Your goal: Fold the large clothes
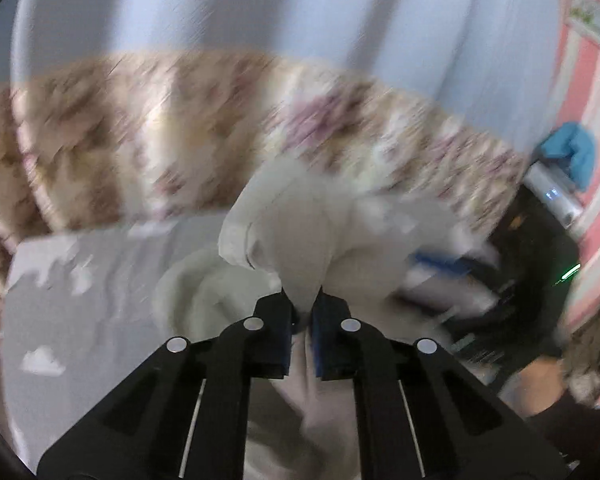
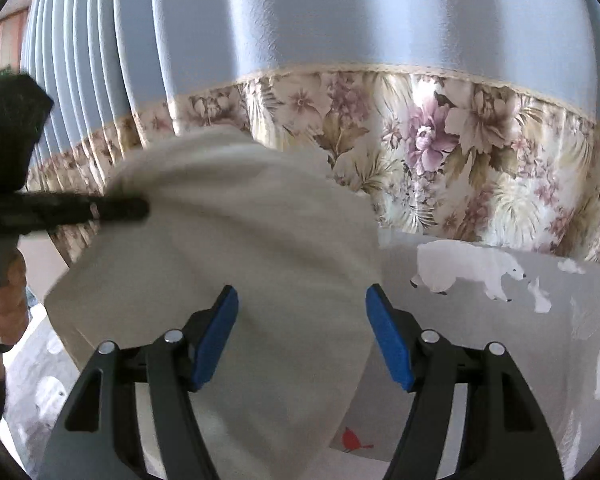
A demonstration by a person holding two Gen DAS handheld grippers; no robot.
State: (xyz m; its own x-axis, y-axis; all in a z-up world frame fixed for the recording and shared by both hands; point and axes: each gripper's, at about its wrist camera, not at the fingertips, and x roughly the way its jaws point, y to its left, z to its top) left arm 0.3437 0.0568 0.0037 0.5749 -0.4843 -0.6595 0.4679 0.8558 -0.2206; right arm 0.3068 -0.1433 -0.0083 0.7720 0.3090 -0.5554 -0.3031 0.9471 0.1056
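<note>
- While your left gripper (image 1: 305,307) clenches the cream garment (image 2: 236,248) above the polar-bear sheet (image 2: 480,340), nothing is folded yet.
- Your right gripper (image 2: 300,334) fingers straddle cloth, released; every fold remains.

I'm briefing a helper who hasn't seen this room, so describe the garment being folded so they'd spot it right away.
Find the blue curtain with the floral band; a grey sheet printed with white polar bears lies below it. Lifted over that sheet is the garment, pinched by the left gripper. It is plain cream cloth, the only unpatterned fabric there.
</note>
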